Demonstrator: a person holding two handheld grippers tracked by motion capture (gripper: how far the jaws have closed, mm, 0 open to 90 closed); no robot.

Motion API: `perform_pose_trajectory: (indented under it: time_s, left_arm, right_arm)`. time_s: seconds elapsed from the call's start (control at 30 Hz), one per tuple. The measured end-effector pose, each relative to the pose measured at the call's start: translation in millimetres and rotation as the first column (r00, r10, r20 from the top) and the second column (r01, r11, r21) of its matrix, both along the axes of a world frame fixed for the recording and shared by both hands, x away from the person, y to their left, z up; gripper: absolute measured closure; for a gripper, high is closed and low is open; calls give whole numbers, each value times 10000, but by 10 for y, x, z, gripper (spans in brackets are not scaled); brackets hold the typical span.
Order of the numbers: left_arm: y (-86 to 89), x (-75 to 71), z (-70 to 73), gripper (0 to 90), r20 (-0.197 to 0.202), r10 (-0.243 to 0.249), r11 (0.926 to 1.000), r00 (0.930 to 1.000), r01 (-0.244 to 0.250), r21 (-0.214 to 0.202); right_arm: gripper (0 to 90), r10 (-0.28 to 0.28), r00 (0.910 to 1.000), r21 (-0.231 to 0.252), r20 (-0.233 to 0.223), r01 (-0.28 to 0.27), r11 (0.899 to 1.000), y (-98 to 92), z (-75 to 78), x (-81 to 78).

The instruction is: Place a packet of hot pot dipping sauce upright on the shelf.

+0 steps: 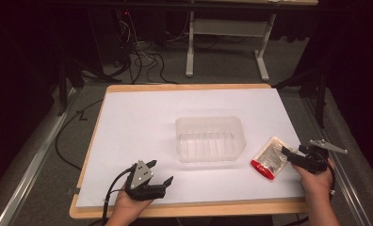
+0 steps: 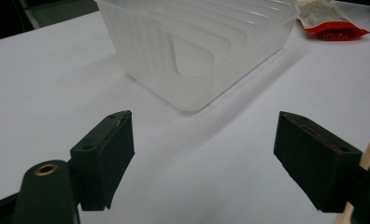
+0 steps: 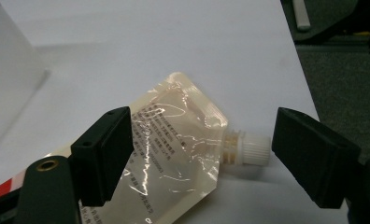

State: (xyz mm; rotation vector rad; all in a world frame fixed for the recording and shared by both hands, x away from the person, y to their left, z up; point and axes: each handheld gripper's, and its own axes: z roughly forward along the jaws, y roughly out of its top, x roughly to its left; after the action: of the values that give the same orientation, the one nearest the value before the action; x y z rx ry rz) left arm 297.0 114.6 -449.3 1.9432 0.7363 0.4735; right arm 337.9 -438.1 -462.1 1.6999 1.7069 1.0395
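White table covering (image 3: 150,42) is seen under both grippers. Right gripper (image 3: 199,154) jaws are spread wide, ungripped, astride the spouted pouch (image 3: 174,154). Left gripper (image 2: 204,163) jaws stand wide apart, nothing between.

Tub (image 1: 210,138) mid-sheet (image 1: 142,122); pouch (image 1: 270,159) right of tub, lying flat on sheet, apart from it.

The person's left hand (image 1: 128,203) is entering at 7 o'clock of the high view, holding the black two-jaw left gripper (image 1: 161,172) low, its jaws standing wide apart and pointing toward 2 o'clock. The right hand (image 1: 318,181), entering at 5 o'clock, is holding the black right gripper (image 1: 288,153) with jaws spread wide, pointing toward 10 o'clock.
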Motion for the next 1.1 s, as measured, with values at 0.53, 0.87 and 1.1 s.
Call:
perform_pose_trajectory:
  time_s: [0.53,0.87,1.1]
  left_arm:
    - [-15,-31,-11,209,46,-268,9992,9996,266,313]
    - [-53,-39,-26,211,71,-330,9984,9994,326,471]
    - [-71,-44,-31,213,183,-368,9974,9992,356,633]
  right_arm:
    - [248,-408,9932,146,-1094,426,9990,-24,-137,136]
    - [434,-325,9943,333,-1017,360,9988,-36,-135,126]
    - [556,-272,9987,349,-436,287,9990,-53,-91,59]
